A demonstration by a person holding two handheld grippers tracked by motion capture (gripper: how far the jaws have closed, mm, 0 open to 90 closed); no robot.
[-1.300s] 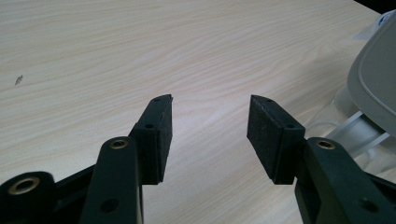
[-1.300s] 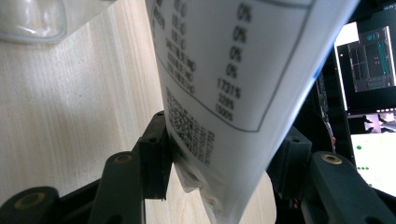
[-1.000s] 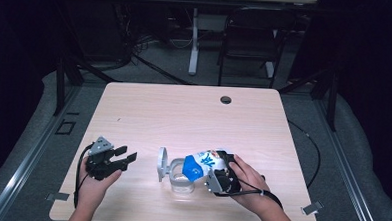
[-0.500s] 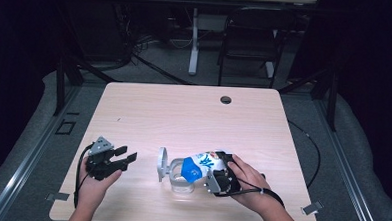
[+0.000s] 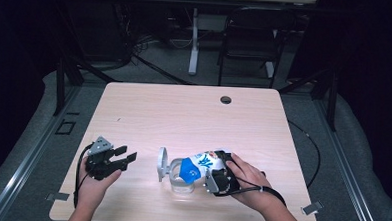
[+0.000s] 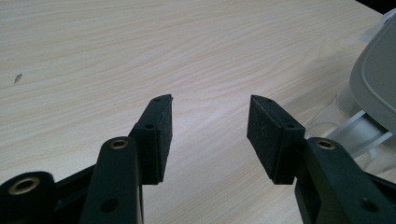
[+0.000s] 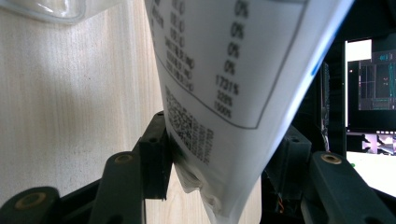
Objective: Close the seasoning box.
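Almost nothing has moved since the earlier frames: both hands keep their places, and the pouch stays tipped over the jar, perhaps a shade lower at its blue end.

In the high view the right gripper [image 5: 216, 175] sits at lower centre-right of the frame, clamped on the bottom end of a white and blue pouch [image 5: 197, 166] that lies nearly level, its blue end pointing left over the mouth of a clear jar [image 5: 181, 181]. The jar stands on the desk [image 5: 194, 115] just below the pouch, and its grey lid [image 5: 161, 164] is swung up on edge at the jar's left side. In the right gripper view the pouch [image 7: 233, 79], printed with small black figures, fills the upper middle of the frame, and its crimped lower edge is pinched between the two black jaws, which stand fairly wide around it.

The left gripper [image 5: 124, 155] rests at lower left of the high view, held in the person's left hand [image 5: 93, 186], well apart from the jar. In the left gripper view its jaws stand wide with bare desk [image 6: 140, 56] between them, and the lid [image 6: 378, 74] shows at the right edge.
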